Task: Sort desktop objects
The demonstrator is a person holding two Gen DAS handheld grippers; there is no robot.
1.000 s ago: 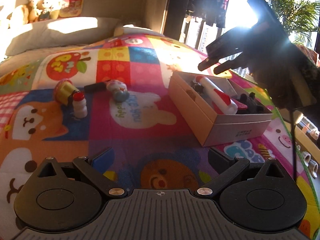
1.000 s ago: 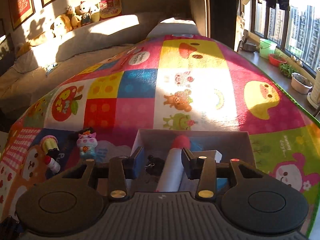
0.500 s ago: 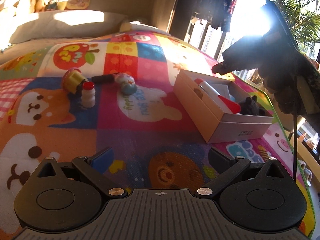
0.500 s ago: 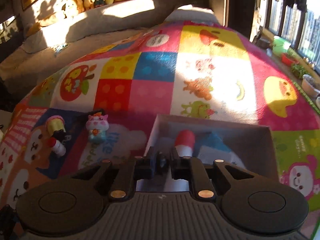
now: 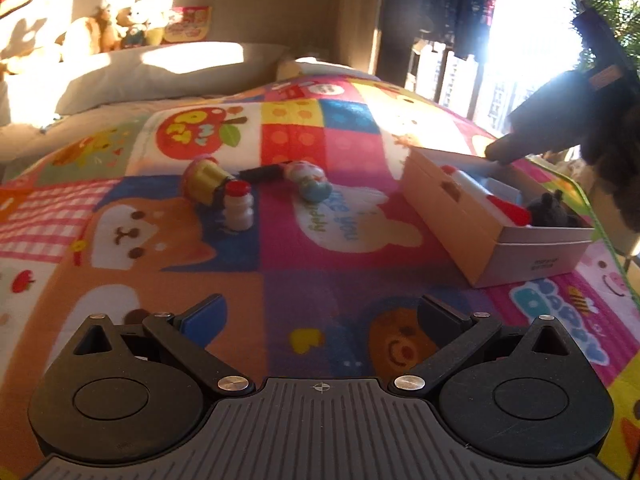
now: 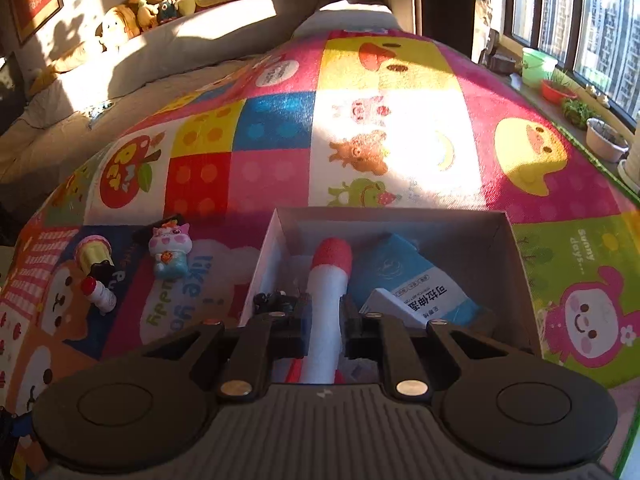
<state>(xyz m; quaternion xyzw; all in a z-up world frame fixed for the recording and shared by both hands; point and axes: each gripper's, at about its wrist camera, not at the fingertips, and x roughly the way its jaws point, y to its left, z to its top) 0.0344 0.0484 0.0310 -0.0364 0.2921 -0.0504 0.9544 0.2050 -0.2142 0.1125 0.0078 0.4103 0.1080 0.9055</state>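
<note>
Left of the box (image 5: 448, 216), the bottle (image 5: 239, 210) stands upright and the figure (image 5: 310, 180) lies on its side. Both are ahead of my left gripper (image 5: 320, 316), the nearer one, which is wide open and empty. My right gripper (image 6: 326, 320) is closed over the box above the tube (image 6: 328, 276), apparently holding nothing.

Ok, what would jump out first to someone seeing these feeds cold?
The loud cartoon blanket fills both views, sunlit at its far side. On it sits an open cardboard box holding a red-capped white tube and a blue packet. Left of the box lie a figurine and a little red-capped bottle.
</note>
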